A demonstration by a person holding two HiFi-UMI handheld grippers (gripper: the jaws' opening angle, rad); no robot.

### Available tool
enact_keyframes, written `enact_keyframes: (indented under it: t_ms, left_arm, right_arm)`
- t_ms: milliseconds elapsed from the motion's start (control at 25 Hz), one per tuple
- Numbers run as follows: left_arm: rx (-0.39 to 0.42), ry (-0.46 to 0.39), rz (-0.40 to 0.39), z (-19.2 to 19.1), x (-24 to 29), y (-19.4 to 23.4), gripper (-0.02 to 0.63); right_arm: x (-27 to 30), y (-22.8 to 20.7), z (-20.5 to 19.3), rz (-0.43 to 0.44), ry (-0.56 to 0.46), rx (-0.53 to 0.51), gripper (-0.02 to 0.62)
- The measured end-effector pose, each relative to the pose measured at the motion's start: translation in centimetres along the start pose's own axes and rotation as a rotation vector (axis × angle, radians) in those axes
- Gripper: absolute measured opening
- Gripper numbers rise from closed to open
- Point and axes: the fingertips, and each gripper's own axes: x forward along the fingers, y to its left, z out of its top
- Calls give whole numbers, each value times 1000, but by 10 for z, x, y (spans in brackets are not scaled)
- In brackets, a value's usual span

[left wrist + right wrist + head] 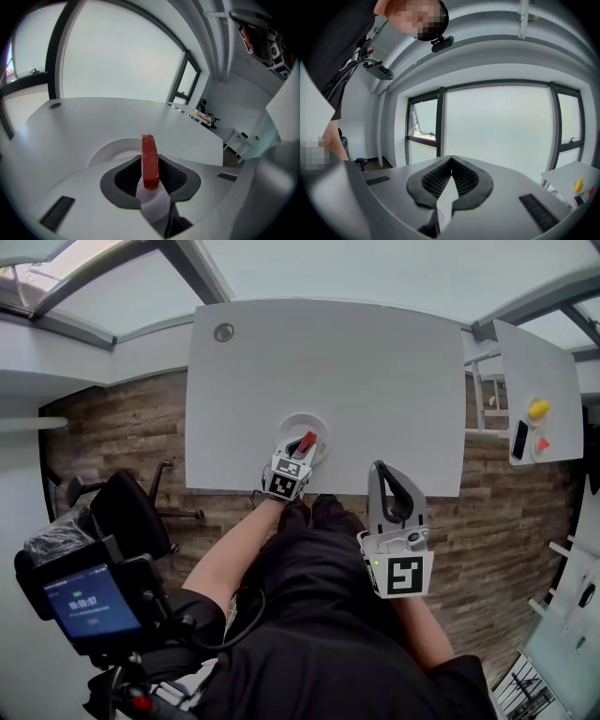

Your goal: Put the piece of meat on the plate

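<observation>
- Left hand-held gripper (300,448) hangs over the table (375,381) at its 6 o'clock edge; right hand-held gripper (382,470) at 4 o'clock, jaws together, empty.
- Directly beneath the left: plate (284,425).
- Pinched upright in the left jaws: piece of meat (307,441). Placing step; next, lower and release.

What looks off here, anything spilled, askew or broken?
Nothing stands out. The left tongs grip the red piece of meat on edge over the white plate, which sits flat near the front edge of the table. The right tongs are shut and empty. No spill or damage shows.
</observation>
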Motion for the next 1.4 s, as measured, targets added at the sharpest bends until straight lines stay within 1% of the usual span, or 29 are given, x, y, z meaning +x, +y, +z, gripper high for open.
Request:
enact_keyframes:
  t_ms: [200, 360, 600, 680, 800, 840, 880, 1040, 1240, 1280, 1360, 1400]
  left_arm:
    - [-4, 1, 35, -2, 0, 7, 94]
    - [31, 8, 42, -4, 2, 10, 94]
    - [50, 24, 81, -4, 0, 17, 162]
    - [91, 43, 104, -5, -3, 19, 172]
    - [177, 87, 127, -7, -5, 18, 173]
    - [189, 95, 134, -8, -5, 18, 173]
    - [185, 100, 139, -10, -5, 19, 174]
    - [123, 110, 154, -15, -6, 22, 175]
    - [114, 122, 154, -16, -8, 21, 176]
    - [104, 120, 147, -16, -8, 21, 189]
    - [77, 117, 128, -19, -6, 21, 239]
    - [69, 116, 118, -20, -5, 20, 244]
  right_arm:
    - [3, 2, 1, 14, -17, -8, 6]
    - [4, 4, 2, 23, -26, -16, 6]
    - [2, 3, -3, 24, -5, -17, 6]
    - [1, 4, -4, 28, 2, -15, 6]
    - [1, 2, -3, 16, -6, -5, 6]
    - [1, 1, -3, 8, -7, 1, 6]
    - [0, 0, -4, 1, -3, 8, 6]
    - [-2, -5, -8, -13, 13, 5, 6]
    - [-4, -2, -9, -3, 13, 7, 6]
    - [-3, -1, -9, 3, 8, -1, 6]
    - [-3, 1, -10, 9, 8, 4, 6]
    - [-3, 1, -11, 8, 14, 17, 6]
